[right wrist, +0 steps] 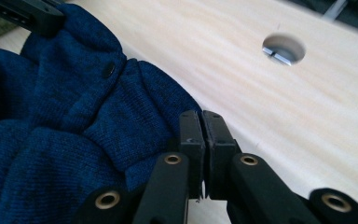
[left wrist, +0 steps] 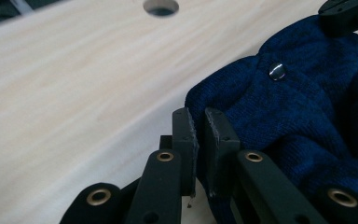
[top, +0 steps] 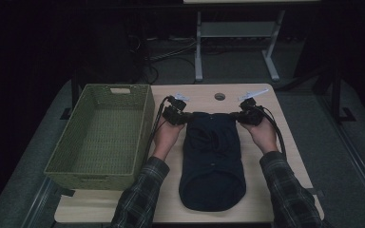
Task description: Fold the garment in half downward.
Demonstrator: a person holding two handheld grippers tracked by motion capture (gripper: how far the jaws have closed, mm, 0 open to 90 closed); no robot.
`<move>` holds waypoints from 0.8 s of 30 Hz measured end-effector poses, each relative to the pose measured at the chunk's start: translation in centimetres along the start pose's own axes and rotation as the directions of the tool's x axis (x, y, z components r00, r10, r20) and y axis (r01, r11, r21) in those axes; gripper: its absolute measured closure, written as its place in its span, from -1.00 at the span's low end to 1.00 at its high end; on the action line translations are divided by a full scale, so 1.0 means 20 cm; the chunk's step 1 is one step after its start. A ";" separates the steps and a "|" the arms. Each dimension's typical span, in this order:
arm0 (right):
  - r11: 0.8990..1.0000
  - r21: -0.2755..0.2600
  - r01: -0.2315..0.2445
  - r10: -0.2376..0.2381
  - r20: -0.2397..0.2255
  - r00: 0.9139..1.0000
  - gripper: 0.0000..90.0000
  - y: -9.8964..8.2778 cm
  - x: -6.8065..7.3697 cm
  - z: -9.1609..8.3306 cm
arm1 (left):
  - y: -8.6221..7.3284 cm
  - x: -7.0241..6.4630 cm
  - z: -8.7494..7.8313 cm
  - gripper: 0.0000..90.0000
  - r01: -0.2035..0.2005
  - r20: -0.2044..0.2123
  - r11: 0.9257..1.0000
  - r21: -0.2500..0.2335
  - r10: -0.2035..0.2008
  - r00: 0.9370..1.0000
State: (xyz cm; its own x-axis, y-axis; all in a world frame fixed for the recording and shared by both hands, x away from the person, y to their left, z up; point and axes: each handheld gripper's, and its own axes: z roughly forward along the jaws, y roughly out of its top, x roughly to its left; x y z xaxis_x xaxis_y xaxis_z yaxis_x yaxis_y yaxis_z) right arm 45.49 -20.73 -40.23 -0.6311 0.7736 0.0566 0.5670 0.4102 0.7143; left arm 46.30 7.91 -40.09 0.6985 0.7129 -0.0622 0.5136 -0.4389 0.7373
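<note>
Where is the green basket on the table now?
In the high view, the green basket stands at the table's left edge, beside the left gripper and the dark blue garment.

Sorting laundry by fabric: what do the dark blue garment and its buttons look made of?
The garment looks like a soft knit, perhaps wool or a blend: fine looped ribs, matte fuzzy surface. Its button seems glossy plastic or metal, catching a bright highlight; which one is unclear.

The knitted garment (top: 212, 156) is dark navy blue with a shiny dark button (left wrist: 277, 71); the basket (top: 103, 135) on the left is olive green, the table (top: 204, 97) pale wood, the sleeves (top: 140, 194) dark plaid.
</note>
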 end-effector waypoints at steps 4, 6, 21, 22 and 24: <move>0.999 -0.040 0.014 -0.014 0.008 1.000 0.95 0.05 0.01 -0.05 | 0.03 0.00 -0.05 0.86 -0.004 -0.016 0.999 -0.036 0.003 1.000; 0.999 -0.049 0.022 -0.021 0.012 1.000 0.95 0.07 0.02 -0.07 | 0.05 -0.01 -0.08 0.86 -0.017 -0.032 0.999 -0.048 0.016 0.999; 0.988 -0.141 0.060 -0.059 0.017 0.998 0.95 0.07 0.10 -0.21 | 0.04 -0.11 -0.22 0.85 -0.086 -0.066 0.988 -0.131 0.078 0.995; 0.987 -0.144 0.065 -0.063 0.016 0.998 0.95 0.06 0.11 -0.21 | 0.03 -0.12 -0.23 0.85 -0.087 -0.063 0.988 -0.128 0.079 0.995; 0.986 -0.148 0.074 -0.074 0.011 0.997 0.94 0.04 0.13 -0.23 | 0.01 -0.13 -0.23 0.85 -0.094 -0.060 0.987 -0.127 0.087 0.994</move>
State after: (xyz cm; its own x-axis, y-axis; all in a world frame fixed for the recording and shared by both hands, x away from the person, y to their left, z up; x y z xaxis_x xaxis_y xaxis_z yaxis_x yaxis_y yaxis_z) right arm 41.93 -20.67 -36.41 -0.6652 0.7466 -0.0038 0.4340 0.3909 0.8117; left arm 42.29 8.57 -36.62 0.7091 0.7038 0.0427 0.3781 -0.4307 0.8195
